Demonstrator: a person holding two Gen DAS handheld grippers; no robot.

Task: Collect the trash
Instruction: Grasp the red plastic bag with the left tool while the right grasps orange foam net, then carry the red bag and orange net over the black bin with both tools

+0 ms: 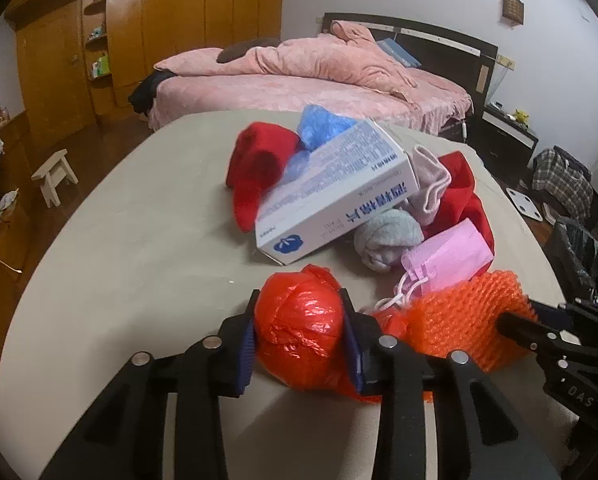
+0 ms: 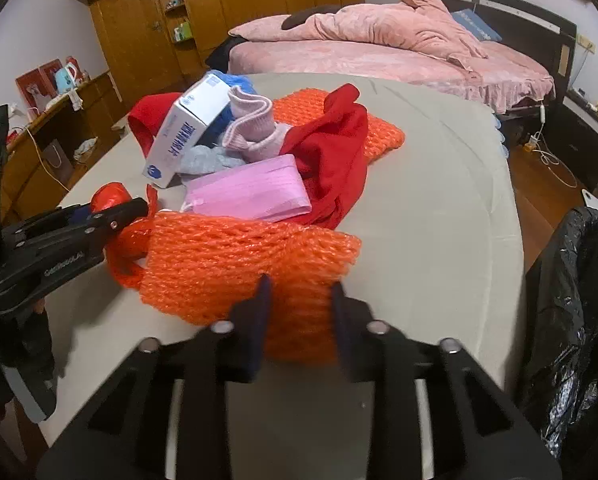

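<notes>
Left gripper (image 1: 299, 332) jaws pinch a red plastic ball (image 1: 299, 332); right gripper (image 2: 299, 320) jaws squeeze orange foam netting (image 2: 235, 264) on a beige worktop (image 2: 439, 200), bedroom behind.

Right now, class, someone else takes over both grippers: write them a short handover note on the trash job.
Left gripper: pads pressed on the red plastic bag ball at the table's near edge.
Right gripper: closed on the near orange foam net.
Still on the table: white box, pink packet, blue plastic, a second orange net, mixed with red cloth and socks.
Black bin bag stands at the right.
Done: two pieces gripped, neither binned.
Left: drop both in the bag, then collect the rest.
</notes>
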